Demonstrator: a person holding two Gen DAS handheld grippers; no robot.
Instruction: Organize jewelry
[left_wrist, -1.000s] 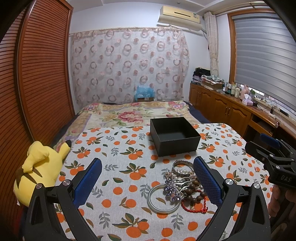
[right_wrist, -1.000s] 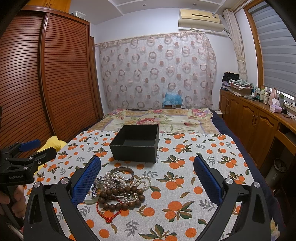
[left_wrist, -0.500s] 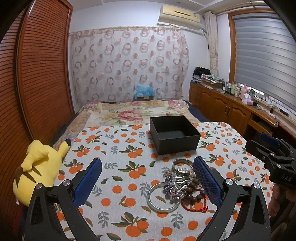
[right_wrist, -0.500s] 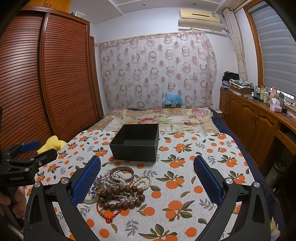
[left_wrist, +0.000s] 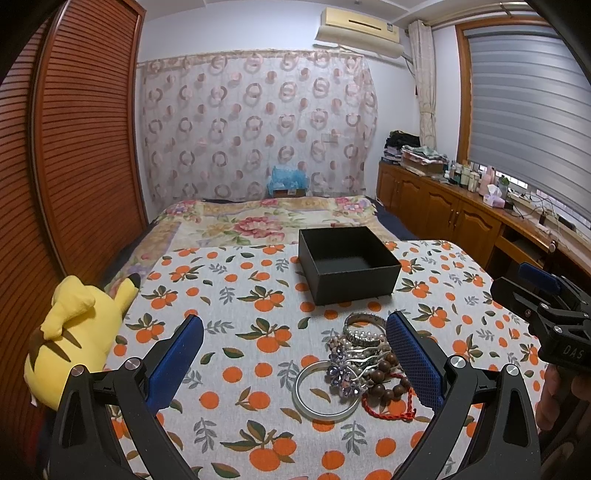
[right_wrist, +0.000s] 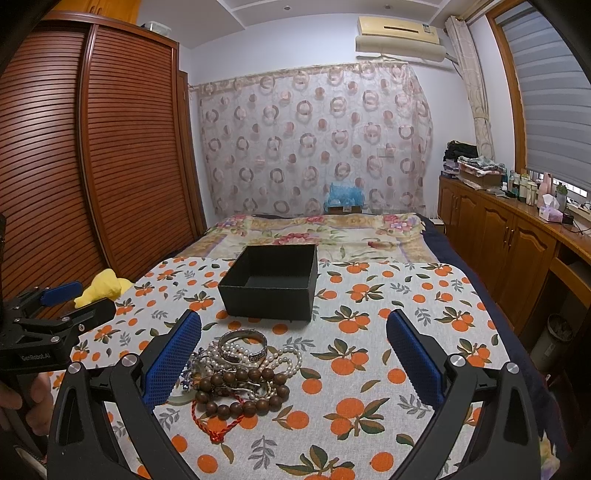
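The jewelry pile (left_wrist: 364, 360) is partly hidden in the left wrist view: its right edge is covered by the right finger pad (left_wrist: 413, 363) of the left gripper (left_wrist: 295, 365). In the right wrist view the pile's left side is cut off behind the left pad (right_wrist: 171, 363) of the right gripper (right_wrist: 293, 363), incl. most of a pale bangle (right_wrist: 181, 397). Individual pieces are tangled; where one strand ends & another starts can't be made out. A silver bangle (left_wrist: 325, 391) is seen at the near-left of the pile, brown wooden beads (right_wrist: 240, 391) w/ a red cord (right_wrist: 218, 424) at the near side, a pearl strand (right_wrist: 284, 360) at the right, an engraved silver band (right_wrist: 243, 345) at the far side.

The left gripper's jaws are spread wide; nothing is held. Whether its right pad touches the pile can't be told. The right gripper's jaws are likewise spread wide w/ nothing between them but cloth & part of the pile; contact of its left pad w/ the pile can't be told.

The pile lies on the orange-print cloth (right_wrist: 369, 332), just near of the open black box (right_wrist: 271, 282), apart from it. The box interior looks dark; only bare bottom is seen. A yellow plush toy (left_wrist: 74, 332) lies at the cloth's left edge.
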